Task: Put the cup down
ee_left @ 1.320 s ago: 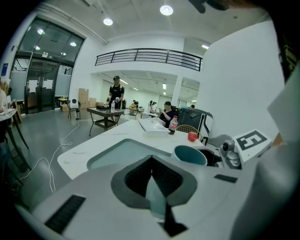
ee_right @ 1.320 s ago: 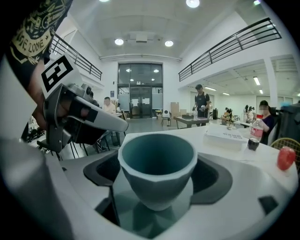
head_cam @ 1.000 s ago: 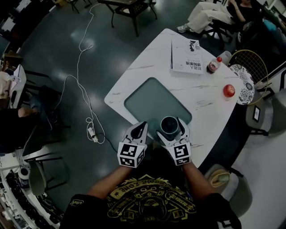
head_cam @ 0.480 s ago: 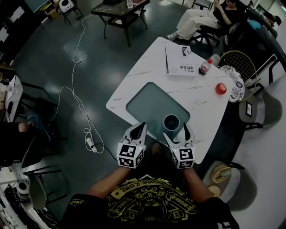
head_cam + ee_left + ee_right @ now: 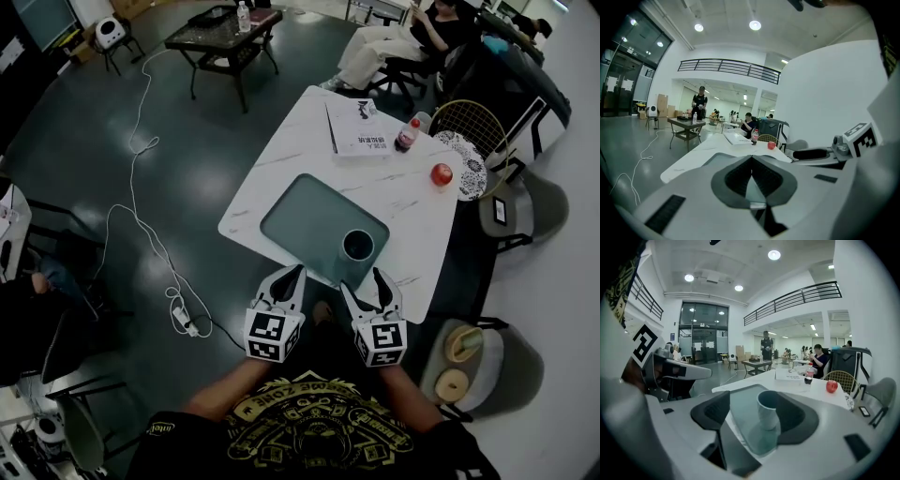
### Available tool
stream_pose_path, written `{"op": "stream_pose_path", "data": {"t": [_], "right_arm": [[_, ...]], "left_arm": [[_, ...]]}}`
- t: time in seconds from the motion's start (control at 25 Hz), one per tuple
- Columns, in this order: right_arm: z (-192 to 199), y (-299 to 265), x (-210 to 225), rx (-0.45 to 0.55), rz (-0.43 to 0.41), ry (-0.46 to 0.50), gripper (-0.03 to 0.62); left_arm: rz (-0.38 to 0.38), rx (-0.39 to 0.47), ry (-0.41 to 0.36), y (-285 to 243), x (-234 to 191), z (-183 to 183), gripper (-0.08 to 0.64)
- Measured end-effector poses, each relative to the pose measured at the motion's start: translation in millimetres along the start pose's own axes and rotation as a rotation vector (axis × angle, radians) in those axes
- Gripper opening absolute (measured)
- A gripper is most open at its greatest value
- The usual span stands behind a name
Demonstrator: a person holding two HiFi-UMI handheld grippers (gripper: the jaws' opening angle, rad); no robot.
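A grey-blue cup (image 5: 357,247) stands upright on the near right corner of the teal tray (image 5: 309,217), which lies on the white marble table (image 5: 281,159). My right gripper (image 5: 362,279) is drawn back just short of the cup, open, its jaws having just been closing with nothing between them. In the right gripper view the cup (image 5: 768,409) stands free on the tray (image 5: 740,404), ahead of the right gripper (image 5: 761,420). My left gripper (image 5: 286,278) hovers at the table's near edge, left of the cup. In its own view the left gripper (image 5: 751,163) is shut and holds nothing.
At the table's far end lie a white book (image 5: 358,129), a cola bottle (image 5: 407,135) and a red apple (image 5: 441,173). A wire-backed chair (image 5: 473,131) stands to the right. A cable (image 5: 141,216) runs across the floor. A person (image 5: 394,42) sits beyond the table.
Both grippers have drawn back and up from the table. The cup stood between the right gripper's jaws; now it stands alone on the tray ahead of them, and those jaws are narrower.
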State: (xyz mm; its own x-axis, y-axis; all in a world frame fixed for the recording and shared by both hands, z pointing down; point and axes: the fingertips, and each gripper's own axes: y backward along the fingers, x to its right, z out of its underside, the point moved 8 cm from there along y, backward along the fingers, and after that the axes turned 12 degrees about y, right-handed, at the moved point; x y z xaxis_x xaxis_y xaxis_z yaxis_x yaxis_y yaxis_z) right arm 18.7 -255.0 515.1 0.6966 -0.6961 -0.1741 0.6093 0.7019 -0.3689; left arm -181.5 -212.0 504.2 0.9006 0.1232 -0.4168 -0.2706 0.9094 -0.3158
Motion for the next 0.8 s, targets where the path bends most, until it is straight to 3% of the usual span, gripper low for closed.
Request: {"op": "stream_pose_path", "data": {"t": [0.16,0.32,0.56,0.8], "right_arm": [[-2.2,15.5,-19.3,-0.019,0.015,-0.001,0.168],[-3.1,31.3,-34.8,-0.045,0.034,-0.011,0.011],[-15.7,53.0,-57.2,-0.036,0.032,0.000,0.006],[-27.2,67.7,-67.0,0.010,-0.007,0.044,0.006]], "left_arm": [[0.044,0.004,-0.010,21.5,2.0,9.0,0.011],[0.068,-0.001,0.033,40.4,1.1,18.7,0.011],[0.083,-0.001,0.069,70.4,4.7,26.7,0.011],[0.057,0.068,0.078,97.0,15.6,22.9,0.011]]}}
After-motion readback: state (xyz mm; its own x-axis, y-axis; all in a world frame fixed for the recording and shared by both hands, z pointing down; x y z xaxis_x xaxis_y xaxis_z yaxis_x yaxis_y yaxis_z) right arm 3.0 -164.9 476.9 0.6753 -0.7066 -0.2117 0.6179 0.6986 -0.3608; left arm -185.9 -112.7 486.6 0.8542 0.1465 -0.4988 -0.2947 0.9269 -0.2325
